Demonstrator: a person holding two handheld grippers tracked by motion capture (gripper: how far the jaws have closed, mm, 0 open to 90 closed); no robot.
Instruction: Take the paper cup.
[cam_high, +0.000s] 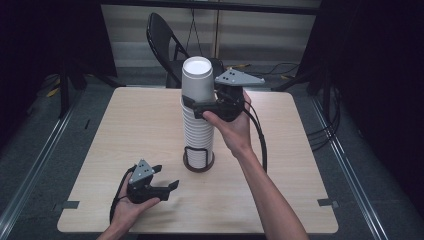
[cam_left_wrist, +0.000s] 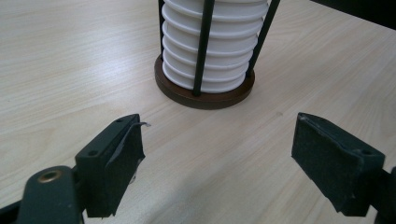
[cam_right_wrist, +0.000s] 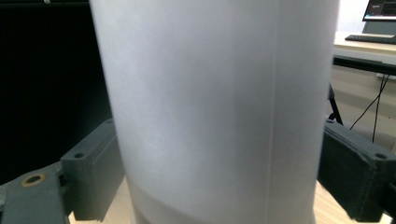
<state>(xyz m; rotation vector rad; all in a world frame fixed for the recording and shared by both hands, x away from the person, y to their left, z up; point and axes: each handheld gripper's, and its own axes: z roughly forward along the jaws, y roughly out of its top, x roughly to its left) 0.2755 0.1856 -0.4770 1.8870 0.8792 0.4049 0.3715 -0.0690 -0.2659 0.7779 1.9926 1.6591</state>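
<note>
White top cup (cam_high: 197, 80) sits clamped in our right gripper (cam_high: 202, 107) for lifting off the stack (cam_high: 197, 132); left gripper (cam_high: 167, 180) waits wide open, empty.

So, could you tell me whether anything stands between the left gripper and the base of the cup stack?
Nothing visible does. The left gripper is open, and bare table lies between it and the brown base of the cup stack. The right gripper clasps the top cup.
</note>
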